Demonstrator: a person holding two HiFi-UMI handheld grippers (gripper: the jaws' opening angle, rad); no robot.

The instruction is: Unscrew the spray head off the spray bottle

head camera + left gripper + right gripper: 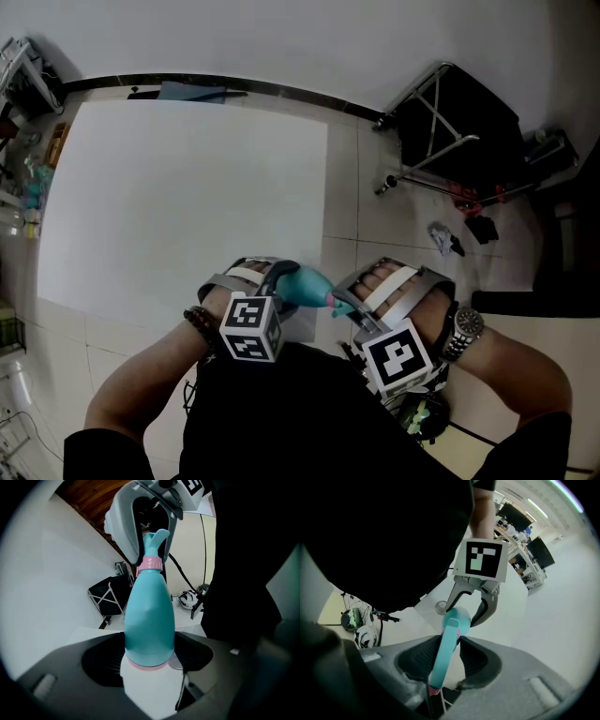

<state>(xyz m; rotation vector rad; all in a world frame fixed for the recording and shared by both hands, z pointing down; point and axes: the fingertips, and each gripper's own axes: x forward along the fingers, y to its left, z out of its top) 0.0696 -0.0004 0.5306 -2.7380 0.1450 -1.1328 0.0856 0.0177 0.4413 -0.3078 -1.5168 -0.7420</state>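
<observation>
Teal plastic spray bottle (pixel 302 285) is held in the air, lying roughly level over the near right corner of the white counter (pixel 169 206). Left tool (pixel 150 660) is clamped on the bottle's wide base end. Right tool (pixel 449 641) is clamped on the teal spray head (pixel 439 667), one jaw on each side. Pink collar ring (pixel 150 564) sits between head and body, with the head seated on the bottle.

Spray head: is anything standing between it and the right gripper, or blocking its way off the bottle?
Nothing visible does. The right gripper is closed directly on the spray head, with no other thing between its jaws. The left gripper holds the spray bottle by its lower end.
</observation>
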